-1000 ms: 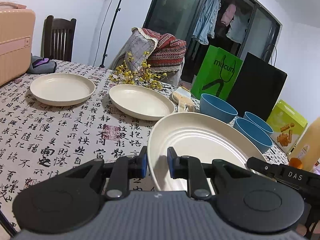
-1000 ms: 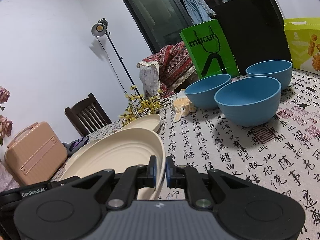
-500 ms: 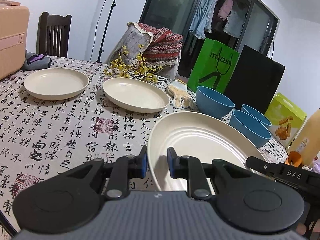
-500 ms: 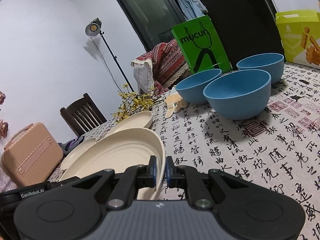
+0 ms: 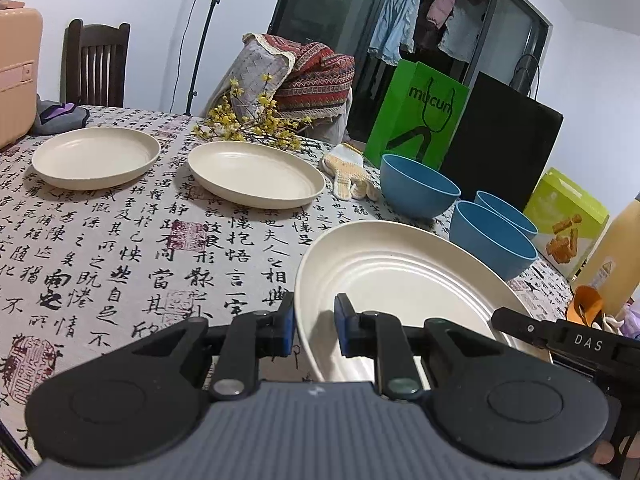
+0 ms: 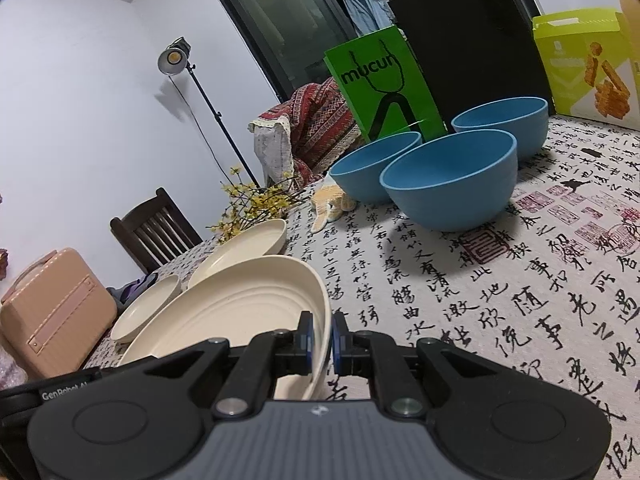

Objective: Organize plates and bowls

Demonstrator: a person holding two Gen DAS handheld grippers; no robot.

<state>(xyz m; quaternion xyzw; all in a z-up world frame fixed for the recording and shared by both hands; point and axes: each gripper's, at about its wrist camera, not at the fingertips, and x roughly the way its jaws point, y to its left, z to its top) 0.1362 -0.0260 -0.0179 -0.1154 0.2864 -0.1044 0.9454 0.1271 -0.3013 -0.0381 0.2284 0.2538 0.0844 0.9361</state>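
Since a second ago you have carried the big cream plate (image 5: 400, 280) a little lower and closer over the tablecloth (image 5: 120, 260), so the two resting plates and the bowls sit larger in both views. That tablecloth, printed with black calligraphy, covers the whole table. Your held plate is the largest dish, raised above the cloth between your two grippers. Beyond it lie the middle cream plate (image 5: 256, 174) and the far cream plate (image 5: 94, 157), both flat on the cloth and apart from each other. Three blue bowls (image 6: 448, 178) cluster near the green bag (image 5: 420, 112), close together. Your left gripper (image 5: 315, 324) has its jaws narrowly parted, pinching the plate's near left rim between the blue pads. Your right gripper (image 6: 321, 338) is pressed nearly together on the plate's right rim, which passes between its pads.
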